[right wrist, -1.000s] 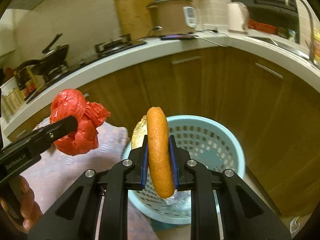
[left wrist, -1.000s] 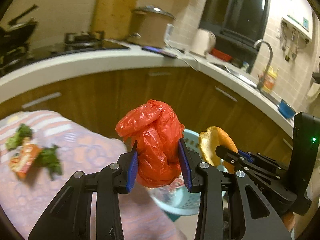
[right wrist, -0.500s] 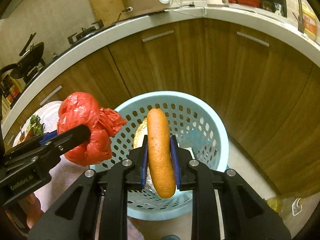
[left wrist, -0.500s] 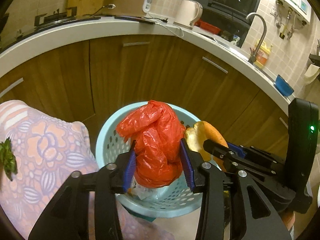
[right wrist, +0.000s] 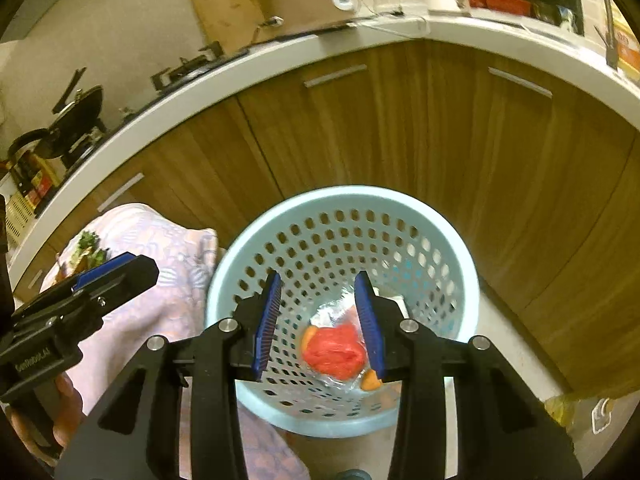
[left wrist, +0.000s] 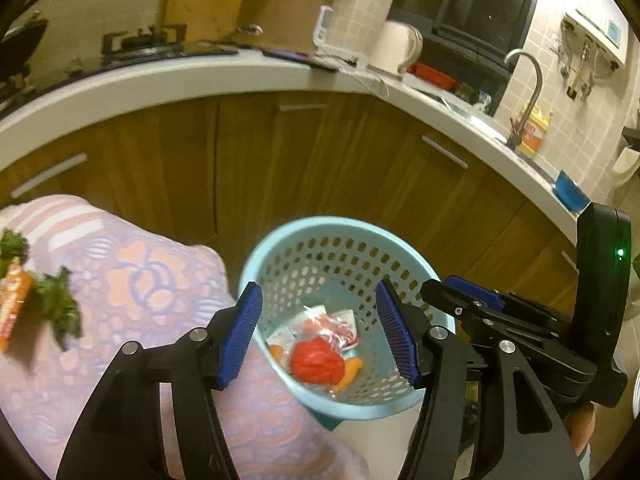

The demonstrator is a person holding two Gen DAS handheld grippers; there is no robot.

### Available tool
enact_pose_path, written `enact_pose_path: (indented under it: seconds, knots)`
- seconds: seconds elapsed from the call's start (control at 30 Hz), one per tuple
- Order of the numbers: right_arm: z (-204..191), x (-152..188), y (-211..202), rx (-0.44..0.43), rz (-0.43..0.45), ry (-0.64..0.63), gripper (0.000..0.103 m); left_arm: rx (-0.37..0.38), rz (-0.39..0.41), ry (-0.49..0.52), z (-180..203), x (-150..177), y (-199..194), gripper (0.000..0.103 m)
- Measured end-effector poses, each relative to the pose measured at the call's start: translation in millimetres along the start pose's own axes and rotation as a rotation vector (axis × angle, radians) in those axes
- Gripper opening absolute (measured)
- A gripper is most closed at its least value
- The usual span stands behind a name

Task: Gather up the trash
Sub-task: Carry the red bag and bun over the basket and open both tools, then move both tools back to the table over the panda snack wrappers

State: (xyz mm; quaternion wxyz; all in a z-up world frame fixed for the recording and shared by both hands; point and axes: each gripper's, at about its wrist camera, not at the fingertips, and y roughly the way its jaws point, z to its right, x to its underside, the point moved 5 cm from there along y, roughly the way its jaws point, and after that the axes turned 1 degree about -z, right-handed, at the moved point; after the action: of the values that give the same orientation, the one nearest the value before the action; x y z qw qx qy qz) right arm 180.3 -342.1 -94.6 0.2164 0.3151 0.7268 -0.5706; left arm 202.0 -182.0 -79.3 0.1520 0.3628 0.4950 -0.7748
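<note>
Both tools, left tool [left wrist: 319,330] and right tool [right wrist: 319,320], hang wide and empty above the basket [right wrist: 460,256], so I'd lift them straight clear before fetching the wrapper [left wrist: 12,310] off the desk.

Perforated pale-blue plastic basket [right wrist: 460,276] holds a crinkled glossy red plastic bag [right wrist: 334,354]; behind it, smooth wood-grain cabinets [right wrist: 420,128]; beside it, patterned cloth [left wrist: 132,280].

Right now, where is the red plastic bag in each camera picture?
Left wrist view: the red bag lies at the bottom of the blue basket, low and centre, between the open claw tips.
Right wrist view: the red bag is low and centre, in the same basket.
Shared landmark: the basket beside the flowered cloth.
</note>
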Motion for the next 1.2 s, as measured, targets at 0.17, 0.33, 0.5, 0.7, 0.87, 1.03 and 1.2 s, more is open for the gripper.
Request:
enact_pose_path:
  seconds: [0.17,0.33,0.5,0.7,0.87,1.03,1.2]
  knots:
    - [-36.1,-5.4,-8.6,-0.042,0.025,-0.059,0.035,-0.026,0.059,-0.035,-19.3,-5.0,-32.5,0.058]
    - [-76.7,-9.4,-9.6,-0.085,0.033,-0.117,0.035,-0.087,0.116,-0.072,-49.9,-7.8,-70.8,0.058]
    - [-122.8,-8.3,-5.7,-0.133,0.026,-0.187,0.035,-0.165,0.172,-0.132,-92.6,-7.6,-112.0,0.058]
    - [-180.6,-3.4,-3.6,-0.198,0.022,-0.276,0.035,-0.278,0.221,-0.223,-155.2,1.6,-157.7,0.058]
    - [-224.8,4.1,2.9,-0.236,0.009,-0.348,0.035,-0.374,0.234,-0.325,-217.6,18.4,-187.9,0.059]
    - [-259.8,14.0,15.2,-0.264,-0.014,-0.395,0.035,-0.438,0.219,-0.386,-265.0,27.6,-188.6,0.065]
    - [-283.8,19.6,29.9,-0.277,-0.042,-0.421,0.035,-0.49,0.146,-0.389,-295.6,29.5,-162.6,0.066]
